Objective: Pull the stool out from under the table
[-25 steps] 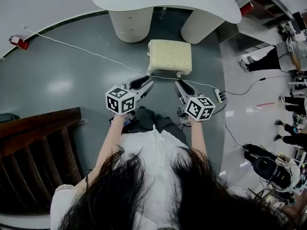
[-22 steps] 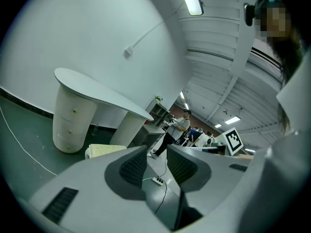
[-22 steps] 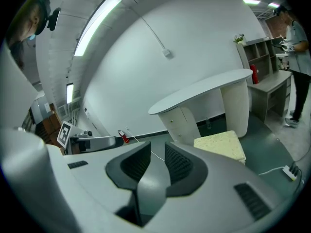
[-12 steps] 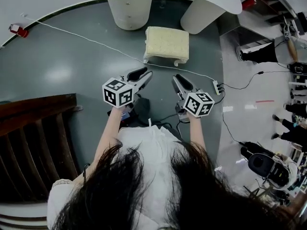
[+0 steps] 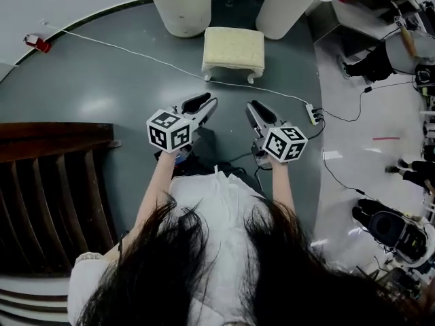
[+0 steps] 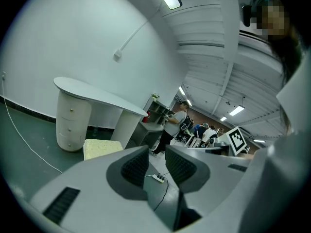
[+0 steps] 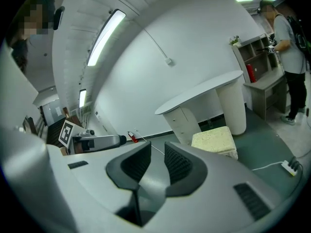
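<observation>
Head view: I stand on the dark green floor [image 5: 102, 107] with both tongs held out in front of me, level with each other and a little apart. The left tongs [image 5: 201, 102] are clenched on nothing; in the left gripper view [image 6: 157, 166] only a thin slit shows between the ribbed pads, and through it I see floor and a white power strip [image 6: 158, 178]. The right tongs [image 5: 255, 107] are drawn almost together too, and the right gripper view [image 7: 156, 161] shows nothing in the narrow gap between their pads.

The stool [image 5: 233, 48], with its pale yellow cushion and short white legs, stands on the floor well apart from both tongs. It sits in front of the gap between the two round pedestals of the white bench [image 5: 185, 12]. Its far edge seems to lie just at the overhang of the bench top, though from this steep angle I can't be sure.

A thin white cable [image 5: 136, 53] crosses the floor just on my side of the stool and runs to the power strip [image 5: 313, 114] at my right. Dark wooden railings [image 5: 47, 182] lie at my left.
</observation>
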### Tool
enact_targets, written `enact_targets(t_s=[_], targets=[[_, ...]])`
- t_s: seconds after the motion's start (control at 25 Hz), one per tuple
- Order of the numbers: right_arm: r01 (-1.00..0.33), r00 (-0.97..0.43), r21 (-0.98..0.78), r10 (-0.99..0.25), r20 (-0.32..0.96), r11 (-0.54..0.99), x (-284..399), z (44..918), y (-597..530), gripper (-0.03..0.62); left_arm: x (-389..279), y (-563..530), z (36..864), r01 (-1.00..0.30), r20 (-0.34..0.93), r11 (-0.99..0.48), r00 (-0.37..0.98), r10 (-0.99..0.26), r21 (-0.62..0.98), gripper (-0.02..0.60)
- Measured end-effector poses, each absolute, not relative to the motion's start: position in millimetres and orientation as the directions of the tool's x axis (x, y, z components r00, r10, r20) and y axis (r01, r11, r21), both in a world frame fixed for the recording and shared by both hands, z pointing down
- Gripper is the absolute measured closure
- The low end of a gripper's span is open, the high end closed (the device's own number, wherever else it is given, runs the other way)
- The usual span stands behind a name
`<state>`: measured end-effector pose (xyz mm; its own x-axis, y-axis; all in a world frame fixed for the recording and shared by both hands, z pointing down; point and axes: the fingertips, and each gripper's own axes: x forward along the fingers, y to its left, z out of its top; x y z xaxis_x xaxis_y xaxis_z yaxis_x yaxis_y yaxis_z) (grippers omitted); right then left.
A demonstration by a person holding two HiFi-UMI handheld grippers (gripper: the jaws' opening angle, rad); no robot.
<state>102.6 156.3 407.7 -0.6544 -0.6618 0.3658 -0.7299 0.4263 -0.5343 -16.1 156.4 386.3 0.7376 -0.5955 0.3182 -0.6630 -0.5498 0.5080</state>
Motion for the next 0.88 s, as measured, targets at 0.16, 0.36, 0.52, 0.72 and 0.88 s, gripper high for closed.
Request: enact_targets(t_s=[0.16,0.36,0.52,0.72,0.88], targets=[[-0.713,-0.678,-0.521,-0.652,0.340,0.470,117.4,401.4,190.3,0.500,6.4,195.9,386.1,-0.670,0.320,-0.553,0.732,-0.601,0.495,0.463],[-0.673,-0.723,-0.510,-0.621,0.302,0.536,128.4,389.4,231.0,0.511,32.2,238.4,382.6,-0.681,0.322,-0.558,0.724,-0.610,0.475,0.463],[-0.648,-0.750,-0.493,-0.598,0.282,0.580,128.5,383.0,250.5,0.519,42.0,258.9,379.7,-0.690,0.318,-0.559,0.716,-0.622,0.459,0.463],[-0.628,-0.772,-0.464,-0.577,0.268,0.624,126.2,379.1,269.2,0.523,44.2,277.1,379.5,-0.708,0.324,-0.553,0.699,-0.638,0.439,0.463],[-0.609,-0.785,-0.453,-0.576,0.228,0.651,125.3,368.8,278.7,0.525,44.0,287.3,375.1,-0.716,0.326,-0.554,0.692,-0.644,0.424,0.463]])
